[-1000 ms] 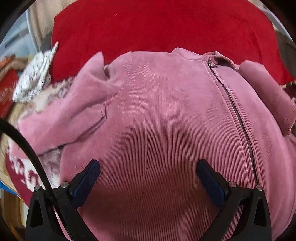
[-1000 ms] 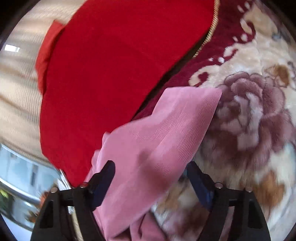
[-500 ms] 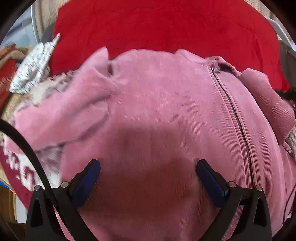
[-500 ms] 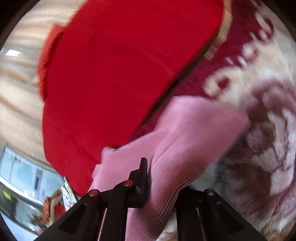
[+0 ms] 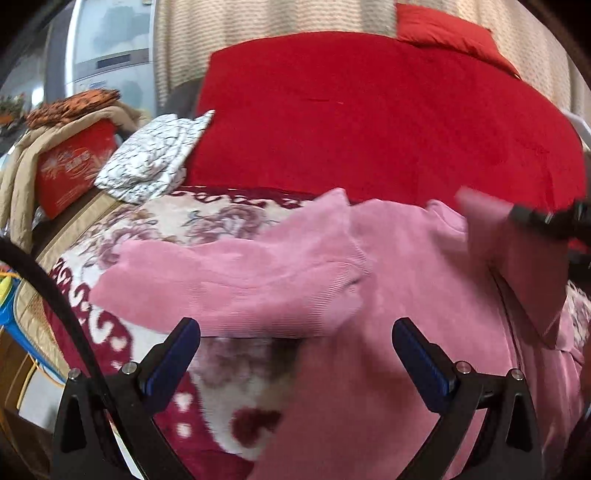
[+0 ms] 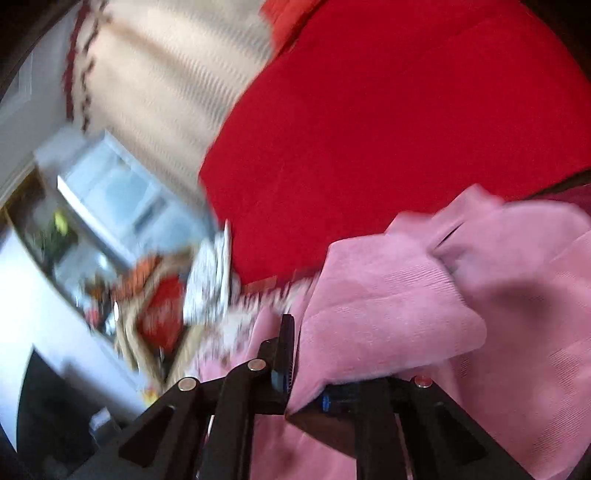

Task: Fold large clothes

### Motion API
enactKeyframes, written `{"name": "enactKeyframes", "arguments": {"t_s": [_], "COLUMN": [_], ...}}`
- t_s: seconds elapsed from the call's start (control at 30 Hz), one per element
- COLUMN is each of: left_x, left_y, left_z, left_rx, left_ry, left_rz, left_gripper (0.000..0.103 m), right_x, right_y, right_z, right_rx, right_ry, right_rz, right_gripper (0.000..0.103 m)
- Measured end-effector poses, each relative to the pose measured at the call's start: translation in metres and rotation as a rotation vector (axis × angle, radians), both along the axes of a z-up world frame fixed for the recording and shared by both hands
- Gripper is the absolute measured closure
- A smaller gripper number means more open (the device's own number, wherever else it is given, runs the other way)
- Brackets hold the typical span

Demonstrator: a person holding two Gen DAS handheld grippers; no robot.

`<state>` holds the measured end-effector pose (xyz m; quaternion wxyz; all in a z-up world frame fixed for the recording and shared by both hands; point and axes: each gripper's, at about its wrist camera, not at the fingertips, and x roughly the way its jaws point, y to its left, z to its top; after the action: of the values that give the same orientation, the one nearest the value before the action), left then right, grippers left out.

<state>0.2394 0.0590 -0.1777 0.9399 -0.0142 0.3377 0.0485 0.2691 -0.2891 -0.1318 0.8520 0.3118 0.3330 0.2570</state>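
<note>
A pink corduroy zip jacket (image 5: 399, 295) lies spread on a floral blanket (image 5: 229, 218). Its left sleeve (image 5: 236, 280) lies folded across towards the left. My left gripper (image 5: 295, 354) is open and empty, hovering over the jacket's lower left part and the blanket. My right gripper (image 6: 306, 373) is shut on the jacket's right sleeve (image 6: 399, 306) and holds it lifted. In the left wrist view the right gripper (image 5: 550, 218) shows at the right edge with the raised sleeve (image 5: 517, 258) hanging from it. The right wrist view is blurred by motion.
A red quilt (image 5: 369, 118) lies behind the jacket. A folded black-and-white patterned cloth (image 5: 155, 158) sits at the back left. A red box (image 5: 70, 166) under tan clothing stands at the far left, past the bed's edge. A curtain (image 5: 258, 22) hangs behind.
My right gripper closed on the right sleeve and has lifted it up and over towards the jacket's body. My left gripper stayed open and pulled back and left, tilting up.
</note>
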Motion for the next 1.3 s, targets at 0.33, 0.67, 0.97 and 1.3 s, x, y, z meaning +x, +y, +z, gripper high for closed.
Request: {"name": "enactKeyframes", "arguments": {"t_s": [0.33, 0.67, 0.97, 1.3], "left_x": [-0.003, -0.003, 0.05, 0.005], "left_y": [0.036, -0.033, -0.084, -0.003], "left_z": [0.006, 0.015, -0.045, 0.001], "left_rx": [-0.108, -0.197, -0.036, -0.101], "left_ry": [-0.033, -0.119, 0.222, -0.003], "left_rz": [0.087, -0.138, -0.11, -0.041], "left_gripper": [0.0, 0.0, 0.0, 0.0], "right_x": [-0.019, -0.018, -0.007, -0.027], "right_y": [0.053, -0.068, -0.081, -0.041], "right_z": [-0.05, -0.066, -0.082, -0.052], "right_rx": [0.09, -0.051, -0.128, -0.265], "right_ry": [0.197, 0.224, 0.279, 0.098], "right_rz": [0.252, -0.205, -0.199, -0.126], "right_gripper": [0.011, 0.064, 0.067, 0.065]}}
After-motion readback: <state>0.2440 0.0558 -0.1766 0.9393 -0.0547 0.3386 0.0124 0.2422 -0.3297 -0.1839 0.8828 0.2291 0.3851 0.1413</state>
